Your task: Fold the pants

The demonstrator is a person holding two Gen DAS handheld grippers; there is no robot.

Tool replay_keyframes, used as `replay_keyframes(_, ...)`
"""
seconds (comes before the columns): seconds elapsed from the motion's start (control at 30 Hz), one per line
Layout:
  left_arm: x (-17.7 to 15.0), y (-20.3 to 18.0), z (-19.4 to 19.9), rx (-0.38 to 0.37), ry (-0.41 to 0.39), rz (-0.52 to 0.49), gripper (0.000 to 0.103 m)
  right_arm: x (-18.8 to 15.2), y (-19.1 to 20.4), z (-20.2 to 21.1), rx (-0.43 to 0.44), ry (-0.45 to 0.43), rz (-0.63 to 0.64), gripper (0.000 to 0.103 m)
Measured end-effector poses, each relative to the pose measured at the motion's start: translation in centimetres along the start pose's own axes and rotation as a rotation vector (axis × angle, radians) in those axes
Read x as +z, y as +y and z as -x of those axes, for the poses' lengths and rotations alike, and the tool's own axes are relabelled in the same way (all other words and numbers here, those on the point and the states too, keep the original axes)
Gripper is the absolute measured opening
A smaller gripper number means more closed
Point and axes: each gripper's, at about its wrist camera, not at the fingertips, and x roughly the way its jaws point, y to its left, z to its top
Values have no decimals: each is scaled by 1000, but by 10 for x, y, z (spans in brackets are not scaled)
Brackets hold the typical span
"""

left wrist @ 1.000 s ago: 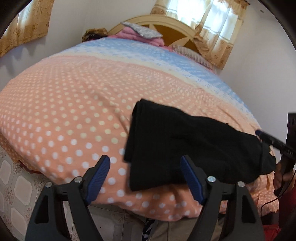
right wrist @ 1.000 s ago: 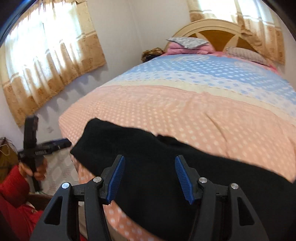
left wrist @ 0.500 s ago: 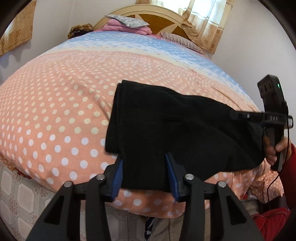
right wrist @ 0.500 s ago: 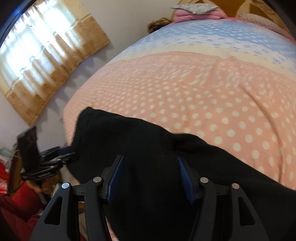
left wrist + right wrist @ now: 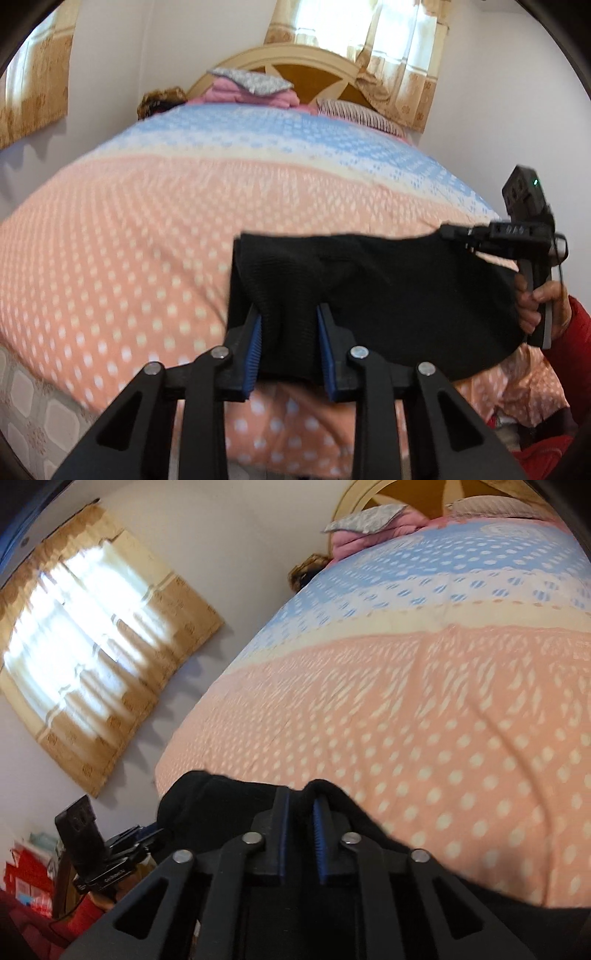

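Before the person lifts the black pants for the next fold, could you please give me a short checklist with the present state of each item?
1. Left gripper jaws, just closing, pinch the black pants: ok.
2. Right gripper jaws, just closing, clamp the pants' edge: ok.
3. Both grips sit on the near edge: ok.
4. Bedspread ahead is free for laying the fold: ok.
5. All layers caught in each grip: cannot tell.

- Faint white lettering is being seen on the left gripper's [image 5: 122, 853] black mount in the right wrist view; too blurred to be read.
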Motion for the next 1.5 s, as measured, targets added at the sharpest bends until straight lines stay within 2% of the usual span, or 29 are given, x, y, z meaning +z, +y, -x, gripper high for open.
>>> replay_keyframes(0.1, 9, 0, -11, 44, -19, -40, 32, 4, -6, -8, -69, -9, 6, 7)
replay_keyframes(0.2, 7, 4, -38, 127, 64, -89, 38, 7, -18, -20, -127, -20, -7, 7)
replay_keyframes(0.23, 3, 6, -44, 143, 101, -105, 44, 7, -23, -27, -147, -8, -14, 7)
replay_keyframes(0.27, 1, 8, -46, 159, 123, -120, 55, 3, -30, -33, -163, 9, -16, 7)
replay_keyframes(0.3, -2, 11, -42, 185, 127, -141, 61, 0, -34, -41, -181, 33, -18, 7)
replay_keyframes(0.37, -3, 16, -30, 244, 106, -165, 93, 0, -36, -41, -174, 34, -26, 7)
replay_keyframes(0.43, 0, 24, -15, 293, 76, -167, 101, 6, -35, -36, -156, 29, -19, 7)
replay_keyframes(0.47, 2, 26, -12, 293, 67, -162, 101, 8, -35, -31, -138, 25, -22, 7)
replay_keyframes(0.57, 12, 28, -2, 384, 34, -173, 100, 10, -40, -13, -80, -7, -101, 9)
replay_keyframes(0.63, 20, 25, 0, 393, 14, -165, 100, 8, -40, 2, -115, -26, -113, 10)
replay_keyframes(0.67, 20, 23, 0, 383, 9, -158, 100, 7, -38, 10, -145, -41, -117, 10)
replay_keyframes(0.77, 25, -4, -2, 283, -37, -176, 100, -3, -17, 38, -223, -105, -55, 10)
replay_keyframes(0.87, 24, -39, -20, 220, -67, -206, 100, -18, 10, 39, -258, -82, 54, 10)
replay_keyframes(0.97, 23, -60, -49, 214, -17, -198, 95, -35, 18, 26, -336, -21, 126, 10)
replay_keyframes(1.0, 20, -67, -61, 225, 8, -204, 94, -39, 14, 23, -359, -12, 126, 10)
replay_keyframes(1.03, 14, -73, -77, 273, 40, -228, 94, -42, 8, 20, -380, -3, 112, 10)
replay_keyframes(1.1, 4, -73, -95, 329, 105, -243, 94, -50, -7, 23, -368, 20, 74, 10)
replay_keyframes(1.13, -1, -70, -97, 332, 92, -215, 95, -52, -11, 29, -341, 11, 54, 10)
replay_keyframes(1.2, -1, -64, -95, 314, 81, -159, 95, -51, -13, 51, -323, -27, 26, 10)
replay_keyframes(1.3, 0, -60, -94, 314, 91, -147, 99, -47, -24, 104, -317, -153, -11, 10)
replay_keyframes(1.37, 1, -59, -94, 319, 95, -136, 101, -43, -48, 150, -391, -247, -91, 11)
replay_keyframes(1.43, 1, -57, -95, 328, 100, -112, 103, -40, -84, 202, -550, -322, -189, 27)
replay_keyframes(1.5, 2, -57, -97, 338, 103, -99, 103, -36, -122, 245, -686, -386, -287, 69)
